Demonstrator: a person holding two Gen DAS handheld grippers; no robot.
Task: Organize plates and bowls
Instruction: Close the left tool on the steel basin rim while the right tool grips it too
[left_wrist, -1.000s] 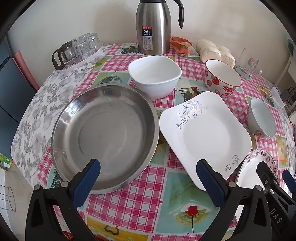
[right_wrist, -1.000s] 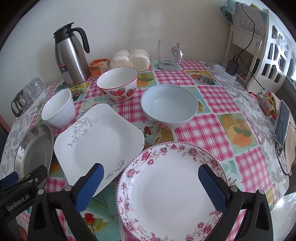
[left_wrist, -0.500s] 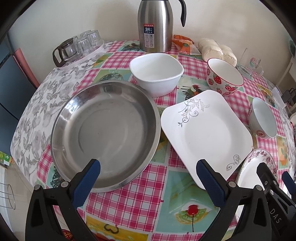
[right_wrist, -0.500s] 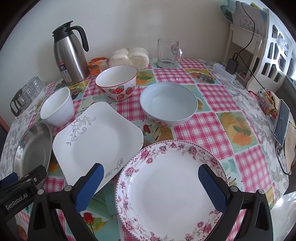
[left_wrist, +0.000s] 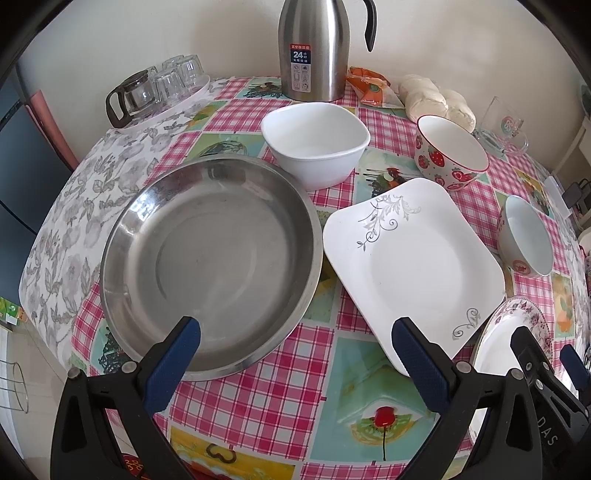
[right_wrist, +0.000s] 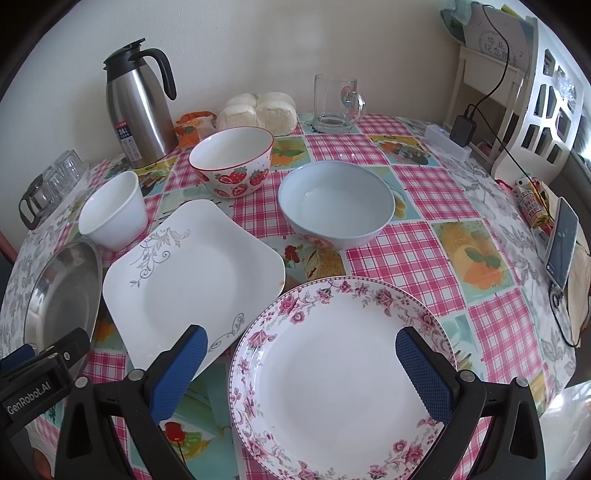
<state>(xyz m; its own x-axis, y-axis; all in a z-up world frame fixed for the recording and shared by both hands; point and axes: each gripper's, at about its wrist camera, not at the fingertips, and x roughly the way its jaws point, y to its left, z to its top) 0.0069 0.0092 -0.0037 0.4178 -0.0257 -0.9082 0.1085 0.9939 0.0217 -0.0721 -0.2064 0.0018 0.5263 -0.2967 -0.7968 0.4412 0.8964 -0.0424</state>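
A steel round plate (left_wrist: 210, 258) lies at the table's left, with a white square plate (left_wrist: 413, 266) to its right. Behind them stand a white bowl (left_wrist: 316, 142), a strawberry bowl (left_wrist: 450, 155) and a pale blue bowl (right_wrist: 336, 203). A pink-flowered plate (right_wrist: 340, 373) lies at the front. My left gripper (left_wrist: 291, 343) hovers open above the near edge, between the steel and square plates. Over the flowered plate my right gripper (right_wrist: 301, 350) is open. Neither holds anything.
At the back stand a steel thermos jug (left_wrist: 314, 48), a tray of glasses (left_wrist: 159, 92), a snack packet (left_wrist: 373, 86), buns (right_wrist: 258, 110) and a glass mug (right_wrist: 336, 103). A phone (right_wrist: 561, 243), cables and a white rack (right_wrist: 517, 74) are on the right.
Both views have drifted slightly lower and nearer to the table, so the dishes sit a little higher in view. No dish has moved and both grippers stay open.
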